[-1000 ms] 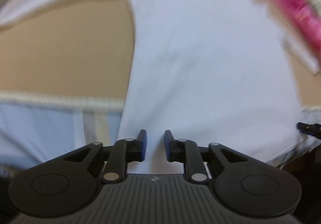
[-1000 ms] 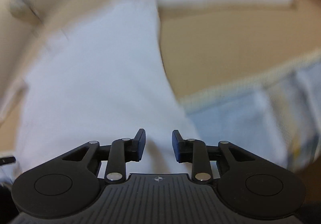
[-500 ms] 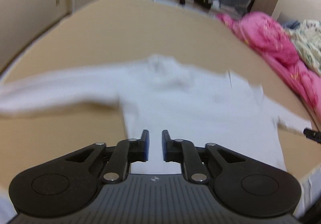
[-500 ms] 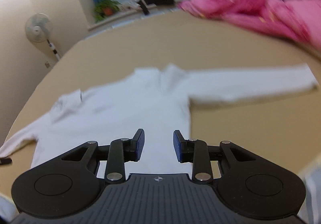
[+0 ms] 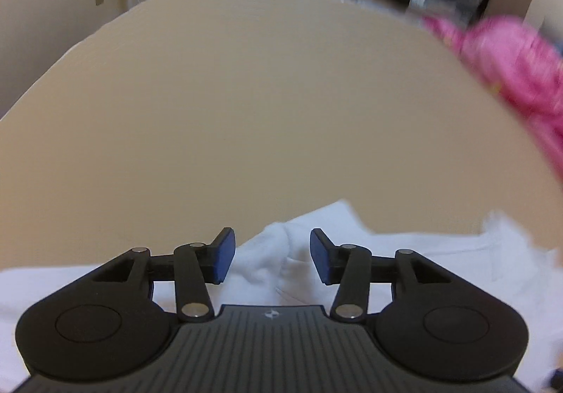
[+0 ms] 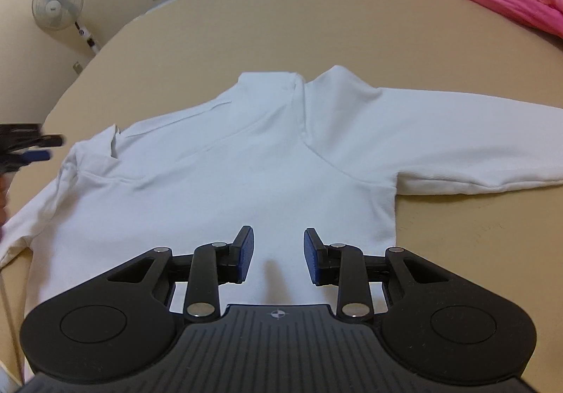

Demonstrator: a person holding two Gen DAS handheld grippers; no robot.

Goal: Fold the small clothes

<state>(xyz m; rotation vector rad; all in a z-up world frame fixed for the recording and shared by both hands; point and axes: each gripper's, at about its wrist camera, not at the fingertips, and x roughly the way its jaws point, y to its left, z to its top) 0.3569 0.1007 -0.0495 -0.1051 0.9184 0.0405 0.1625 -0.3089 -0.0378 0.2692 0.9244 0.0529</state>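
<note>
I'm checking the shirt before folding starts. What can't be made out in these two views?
- white shirt: hem hidden behind the right gripper, right wrist view; its sleeve end is cut off by the right edge.
- pink bedding: motion-blurred, left wrist view.
- left gripper: its body hides the shirt beneath.

Shirt (image 6: 246, 160) right sleeve cut off at frame edge; hem hidden behind right claw (image 6: 278, 254). Pink bedding (image 5: 510, 69) blurred. Left claw (image 6: 31, 146) blurred, mostly out of frame.
</note>
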